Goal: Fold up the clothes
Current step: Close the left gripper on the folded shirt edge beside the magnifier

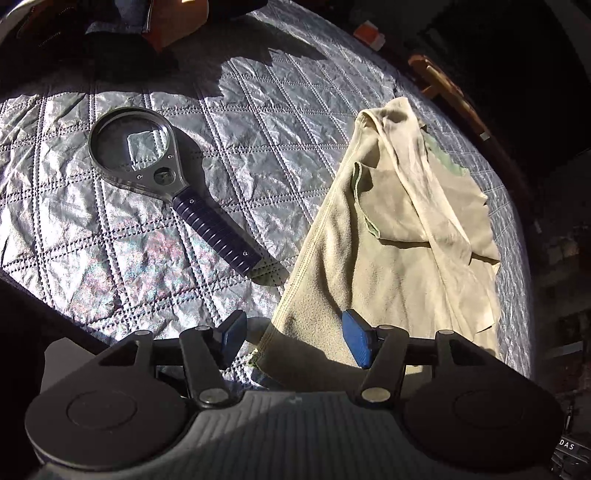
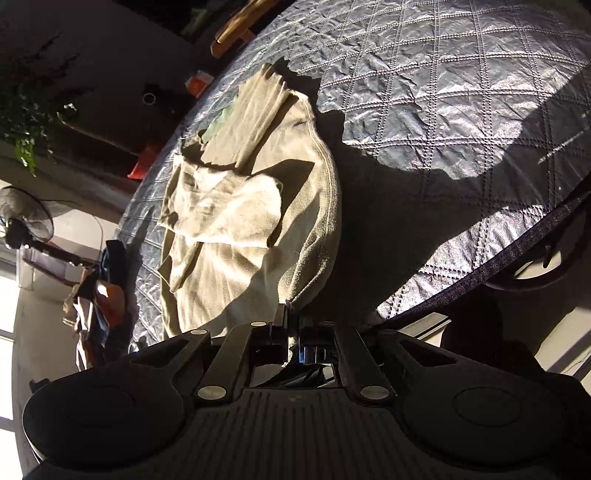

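On quilted cover, rumpled beige garment (image 1: 388, 258): right fingers (image 2: 291, 332) clamp its corner, left fingers (image 1: 354, 339) apart.

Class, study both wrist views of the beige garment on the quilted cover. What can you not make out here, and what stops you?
1. Left wrist view: the beige garment near hem, hidden behind the left gripper.
2. Right wrist view: the cloth pinched in the right gripper, lost in shadow.
3. Left wrist view: the dark pile, cut off by the top edge.
4. Right wrist view: the magnifying glass is outside the frame.
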Action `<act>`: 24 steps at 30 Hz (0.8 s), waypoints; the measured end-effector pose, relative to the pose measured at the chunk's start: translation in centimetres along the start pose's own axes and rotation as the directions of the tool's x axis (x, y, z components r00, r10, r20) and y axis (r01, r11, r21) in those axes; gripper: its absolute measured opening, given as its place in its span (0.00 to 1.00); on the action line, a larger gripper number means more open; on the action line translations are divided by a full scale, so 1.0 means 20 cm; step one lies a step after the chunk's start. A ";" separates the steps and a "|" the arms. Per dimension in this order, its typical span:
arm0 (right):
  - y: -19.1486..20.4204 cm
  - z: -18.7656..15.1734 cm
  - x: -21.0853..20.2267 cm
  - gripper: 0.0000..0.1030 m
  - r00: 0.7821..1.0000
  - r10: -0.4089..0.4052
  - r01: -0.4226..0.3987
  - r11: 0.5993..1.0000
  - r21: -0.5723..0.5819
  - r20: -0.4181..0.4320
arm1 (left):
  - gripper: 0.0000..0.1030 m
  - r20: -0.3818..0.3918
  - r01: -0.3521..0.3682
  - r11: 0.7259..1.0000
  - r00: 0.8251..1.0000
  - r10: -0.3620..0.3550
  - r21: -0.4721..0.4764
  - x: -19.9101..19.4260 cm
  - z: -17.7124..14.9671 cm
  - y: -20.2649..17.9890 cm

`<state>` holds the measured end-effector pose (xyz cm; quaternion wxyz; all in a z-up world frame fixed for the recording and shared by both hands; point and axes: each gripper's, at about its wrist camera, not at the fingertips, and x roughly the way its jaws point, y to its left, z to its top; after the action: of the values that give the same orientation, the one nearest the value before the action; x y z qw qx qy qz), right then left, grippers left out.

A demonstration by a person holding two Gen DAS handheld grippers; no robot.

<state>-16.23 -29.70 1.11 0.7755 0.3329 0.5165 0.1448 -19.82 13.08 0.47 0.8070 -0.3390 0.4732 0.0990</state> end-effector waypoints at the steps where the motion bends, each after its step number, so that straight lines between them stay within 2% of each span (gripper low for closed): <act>1: 0.00 0.00 0.00 0.07 1.000 0.004 -0.004 1.000 0.002 0.000 | 0.61 0.002 -0.006 1.000 1.000 0.006 0.004 0.00 0.00 0.00; 2: 0.00 0.00 0.00 0.07 1.000 0.006 -0.006 1.000 0.001 -0.002 | 0.62 -0.003 -0.006 1.000 1.000 0.006 -0.004 0.02 0.00 0.00; 4: 0.01 0.00 0.01 0.08 1.000 0.011 -0.011 1.000 -0.001 -0.006 | 0.71 -0.004 0.011 1.000 1.000 -0.011 -0.010 0.04 0.01 0.00; 8: 0.00 0.01 0.01 0.08 1.000 0.031 -0.031 0.999 0.021 -0.002 | 0.71 -0.001 -0.003 0.999 1.000 0.004 0.040 0.05 0.00 -0.04; 9: -0.01 0.01 0.01 0.08 0.999 0.038 -0.038 0.999 0.031 0.001 | 0.62 0.001 -0.009 0.999 1.000 0.009 0.044 0.05 0.00 -0.05; 10: -0.01 0.01 0.01 0.08 0.999 0.043 -0.043 0.998 0.039 0.003 | 0.42 0.001 -0.022 0.999 1.000 0.022 0.044 0.05 0.00 -0.04; 11: -0.02 0.01 0.01 0.08 0.999 0.046 -0.046 0.998 0.043 0.004 | 0.32 0.000 -0.035 0.998 0.999 0.035 0.044 0.05 0.00 -0.04; 12: -0.02 0.01 0.00 0.08 0.999 0.048 -0.049 0.998 0.047 0.006 | 0.11 -0.006 -0.038 0.999 0.999 0.038 0.032 0.05 0.00 -0.03; 13: -0.02 0.01 0.00 0.09 0.999 0.051 -0.051 0.997 0.050 0.007 | 0.05 -0.012 -0.039 0.999 0.999 0.039 0.019 0.06 0.00 -0.02; 14: -0.02 0.01 0.00 0.11 0.999 0.051 -0.052 0.997 0.050 0.007 | 0.05 -0.018 -0.040 0.999 0.999 0.040 0.006 0.06 -0.01 -0.01; 19: -0.01 0.01 0.01 0.11 0.999 0.052 -0.052 0.998 0.045 0.007 | 0.05 0.007 -0.088 0.989 0.996 0.088 0.118 0.07 -0.04 -0.08; 24: -0.03 0.01 -0.02 0.09 0.998 0.058 -0.060 0.996 0.059 0.036 | 0.02 -0.001 -0.071 0.996 0.997 0.071 0.054 0.06 -0.02 -0.05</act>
<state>-16.19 -30.36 1.05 0.7693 0.3735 0.4972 0.1465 -19.05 11.85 -0.17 0.8113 -0.3002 0.4885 0.1142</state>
